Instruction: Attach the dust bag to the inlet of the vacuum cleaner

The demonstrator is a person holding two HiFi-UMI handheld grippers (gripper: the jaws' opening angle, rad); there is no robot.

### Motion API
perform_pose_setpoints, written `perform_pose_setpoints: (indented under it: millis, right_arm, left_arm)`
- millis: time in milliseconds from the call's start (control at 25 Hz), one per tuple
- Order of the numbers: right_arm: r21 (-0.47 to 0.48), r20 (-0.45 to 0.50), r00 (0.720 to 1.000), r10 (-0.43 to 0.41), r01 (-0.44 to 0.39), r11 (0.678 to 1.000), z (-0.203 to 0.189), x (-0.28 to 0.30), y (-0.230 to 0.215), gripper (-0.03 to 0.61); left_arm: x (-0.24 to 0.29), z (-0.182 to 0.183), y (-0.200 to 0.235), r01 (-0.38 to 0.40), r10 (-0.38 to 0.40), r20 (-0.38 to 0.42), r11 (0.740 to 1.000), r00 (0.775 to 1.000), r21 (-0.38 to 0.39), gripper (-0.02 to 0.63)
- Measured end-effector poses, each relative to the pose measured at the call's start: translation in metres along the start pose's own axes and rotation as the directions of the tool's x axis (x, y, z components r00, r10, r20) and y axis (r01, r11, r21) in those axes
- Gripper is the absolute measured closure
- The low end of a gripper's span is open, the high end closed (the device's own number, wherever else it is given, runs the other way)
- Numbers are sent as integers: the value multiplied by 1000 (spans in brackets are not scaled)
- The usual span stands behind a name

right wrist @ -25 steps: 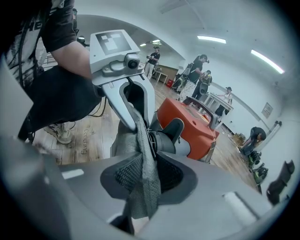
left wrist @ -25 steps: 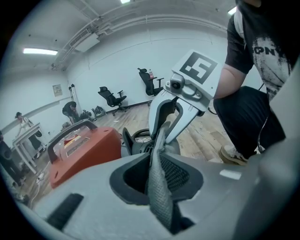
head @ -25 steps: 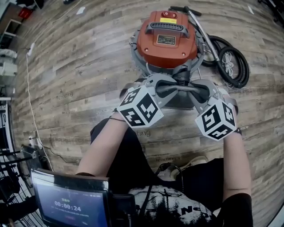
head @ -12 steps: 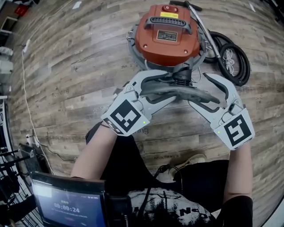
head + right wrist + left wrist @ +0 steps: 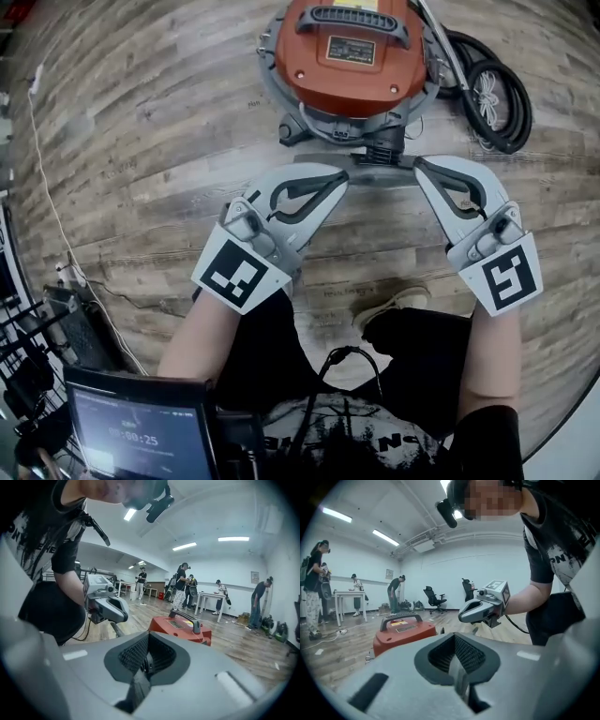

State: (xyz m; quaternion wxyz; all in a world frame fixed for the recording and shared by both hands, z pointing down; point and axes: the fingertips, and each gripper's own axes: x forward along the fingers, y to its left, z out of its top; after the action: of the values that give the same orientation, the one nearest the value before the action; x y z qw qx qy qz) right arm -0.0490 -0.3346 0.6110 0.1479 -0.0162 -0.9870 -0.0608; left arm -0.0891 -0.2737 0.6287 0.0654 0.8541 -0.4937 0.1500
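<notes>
Above the wooden floor (image 5: 141, 141), near the vacuum cleaner (image 5: 347, 56), the left gripper (image 5: 339, 180) and the right gripper (image 5: 419, 167) have their fingers clenched on nothing.

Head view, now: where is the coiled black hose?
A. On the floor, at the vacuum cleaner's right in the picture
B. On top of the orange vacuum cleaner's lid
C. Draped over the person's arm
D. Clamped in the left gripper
A: the coiled black hose lies on the wooden floor beside the orange vacuum cleaner, at its right in the head view.
</notes>
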Motion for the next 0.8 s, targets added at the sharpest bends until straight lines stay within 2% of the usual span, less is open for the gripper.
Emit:
perform_pose_setpoints:
  millis: [120,240,360,480,600,800]
  right_arm:
    - [47,18,999,-27,26,999,7,-7,-4,574]
    - [79,-3,1000,15,-15,997,37,-19,14,574]
    - [144,-1,999,39,-38,989,73,-26,32,574]
    - [198,15,999,51,-53,979,116,-34,48,574]
    - [235,51,997,65,-75,969,182,-44,63,574]
    - [230,121,988,96,-122,966,327,-58,73,574]
  left_arm:
    - [-8,12,3,-24,25,17,998,1000,-59,611]
    - [-32,47,3,-40,47,42,988,998,-150,612]
    - [-49,80,-6,-14,18,22,986,1000,-168,612]
    - [-66,108,-23,39,-48,-54,987,997,-157,612]
    - [-96,163,-27,49,-59,-60,986,996,-160,612]
    - [-169,287,-17,-2,-3,-34,989,999,-146,612]
